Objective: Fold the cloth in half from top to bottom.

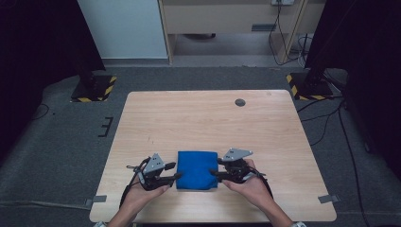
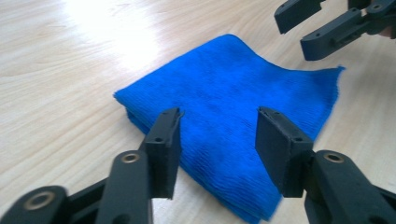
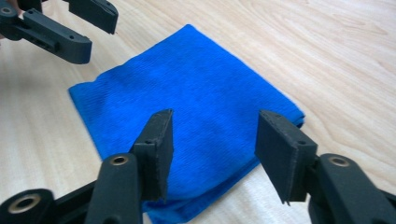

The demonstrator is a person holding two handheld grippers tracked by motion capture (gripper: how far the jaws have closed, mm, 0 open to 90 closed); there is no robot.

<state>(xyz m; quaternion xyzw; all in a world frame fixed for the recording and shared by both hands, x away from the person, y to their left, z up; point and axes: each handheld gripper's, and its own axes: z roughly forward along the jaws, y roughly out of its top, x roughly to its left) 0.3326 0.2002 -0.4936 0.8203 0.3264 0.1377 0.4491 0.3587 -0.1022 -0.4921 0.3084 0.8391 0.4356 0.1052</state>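
High view: two claws beside a folded cloth

Left claw point(image 1: 176, 171) and right claw point(image 1: 213, 169) both stand half spread, gripping nothing. Between them the folded blue cloth point(image 1: 197, 169) lies flat on the table point(image 1: 208, 118), near its front edge. Each claw's tips reach one side of the cloth.

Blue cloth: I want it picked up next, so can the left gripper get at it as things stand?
Probably yes: the left gripper has open jaws at the blue cloth, nothing between.
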